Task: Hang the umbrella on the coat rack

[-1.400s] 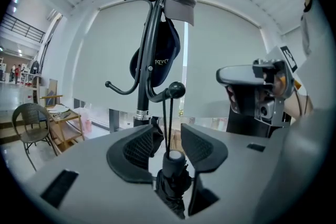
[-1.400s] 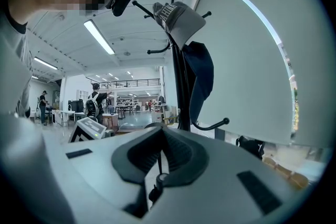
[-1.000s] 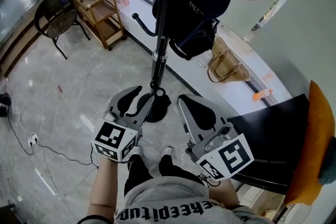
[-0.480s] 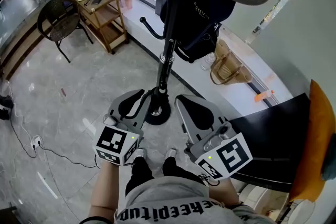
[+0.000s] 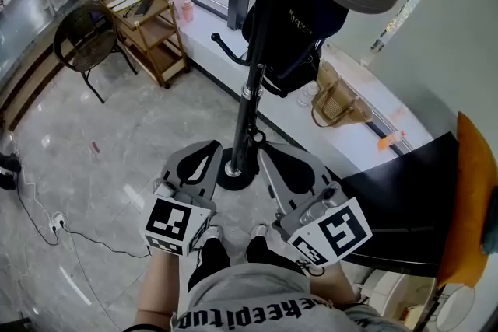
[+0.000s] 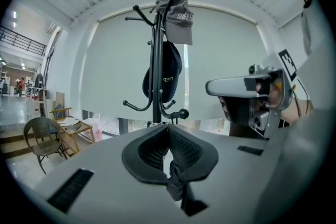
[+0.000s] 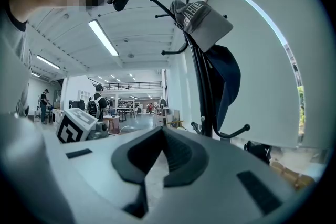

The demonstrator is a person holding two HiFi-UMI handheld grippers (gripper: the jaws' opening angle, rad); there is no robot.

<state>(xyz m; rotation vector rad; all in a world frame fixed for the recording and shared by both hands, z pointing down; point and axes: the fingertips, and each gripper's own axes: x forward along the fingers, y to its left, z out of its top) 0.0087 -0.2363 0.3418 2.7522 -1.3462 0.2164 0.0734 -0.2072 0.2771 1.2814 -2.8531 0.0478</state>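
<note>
The left gripper (image 6: 168,128) is closed. Its jaws have just been closing, the tips now touch, and a crumpled fold of black cloth is pinched low in the hollow behind them. That cloth is all that shows of the umbrella (image 6: 177,178). It is matt black, creased and bunched, and narrows to a twisted tail towards the camera. The shaft and handle are hidden under the gripper in every view.

The right gripper (image 7: 163,129) is closed too, tips together, and only pale floor (image 5: 117,136) shows through the gap behind them. In the head view the two grippers are held side by side, near each other. Both point at the foot of the coat rack (image 5: 247,113), whose round black base (image 5: 237,181) sits just beyond their tips.

The rack is a black pole with curved hooks (image 5: 226,52) that end in knobs. A grey cap (image 6: 176,10) hangs on a top hook, and a dark blue bag (image 6: 164,78) hangs lower, against the pole. Behind the rack runs a white ledge (image 5: 210,18) with a tan woven bag (image 5: 336,101) on it. Off to the left stand a wooden trolley (image 5: 152,19) and a dark wicker chair (image 5: 82,31).
</note>
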